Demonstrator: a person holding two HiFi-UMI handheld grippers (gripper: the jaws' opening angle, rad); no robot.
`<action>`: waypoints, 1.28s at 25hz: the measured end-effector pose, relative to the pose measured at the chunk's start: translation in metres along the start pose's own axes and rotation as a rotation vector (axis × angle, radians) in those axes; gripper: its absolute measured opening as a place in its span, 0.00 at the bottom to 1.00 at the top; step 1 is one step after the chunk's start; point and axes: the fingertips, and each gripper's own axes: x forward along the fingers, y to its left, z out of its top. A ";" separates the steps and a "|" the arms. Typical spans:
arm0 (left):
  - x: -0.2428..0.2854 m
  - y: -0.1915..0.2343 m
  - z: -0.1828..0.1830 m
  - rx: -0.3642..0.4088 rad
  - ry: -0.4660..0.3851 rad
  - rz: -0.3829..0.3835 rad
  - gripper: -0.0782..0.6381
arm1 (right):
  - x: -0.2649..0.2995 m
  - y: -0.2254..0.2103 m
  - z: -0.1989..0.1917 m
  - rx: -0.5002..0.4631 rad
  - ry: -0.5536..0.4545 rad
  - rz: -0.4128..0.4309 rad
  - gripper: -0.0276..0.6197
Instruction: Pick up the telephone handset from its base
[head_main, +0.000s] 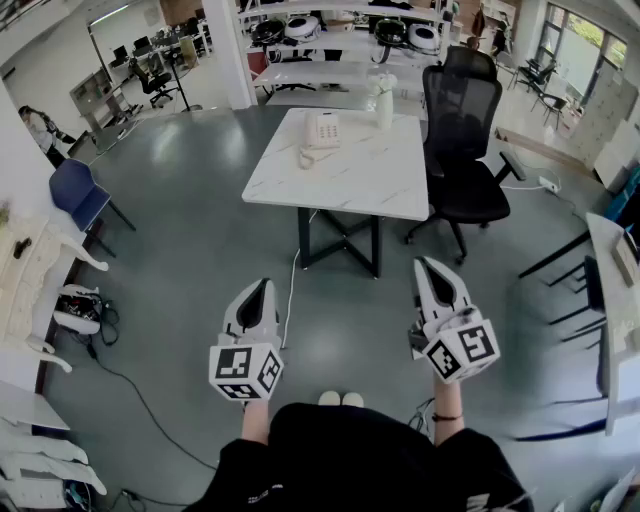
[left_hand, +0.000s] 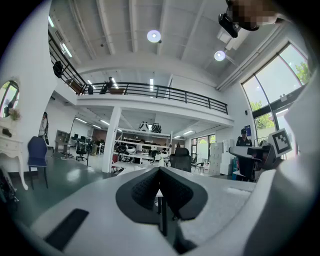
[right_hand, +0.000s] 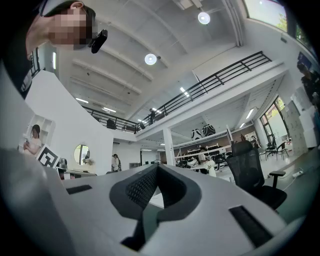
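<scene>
A white telephone (head_main: 322, 130) stands on the far part of a white marble-look table (head_main: 340, 185) in the head view, its handset lying on the base and its cord curling off the near left corner. Both grippers hang well short of the table, over the grey floor in front of the person. My left gripper (head_main: 262, 286) is shut with nothing in it; in the left gripper view its dark pads (left_hand: 145, 187) meet at the tip. My right gripper (head_main: 428, 266) is likewise shut and empty, its tips together in the right gripper view (right_hand: 158, 168).
A white bottle (head_main: 385, 100) stands near the telephone. A black office chair (head_main: 465, 135) sits at the table's right side. A blue chair (head_main: 78, 195) and white furniture line the left; another desk (head_main: 610, 265) is at right. A cable (head_main: 290, 300) trails on the floor.
</scene>
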 end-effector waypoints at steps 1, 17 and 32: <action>0.001 -0.002 0.000 0.000 0.000 0.000 0.11 | -0.001 -0.002 0.000 -0.001 0.001 0.001 0.03; 0.014 -0.017 -0.004 -0.019 -0.002 0.027 0.11 | -0.004 -0.027 0.001 0.070 -0.036 0.025 0.03; 0.038 -0.013 -0.023 -0.035 0.019 0.096 0.11 | 0.023 -0.056 -0.021 0.085 -0.010 0.019 0.03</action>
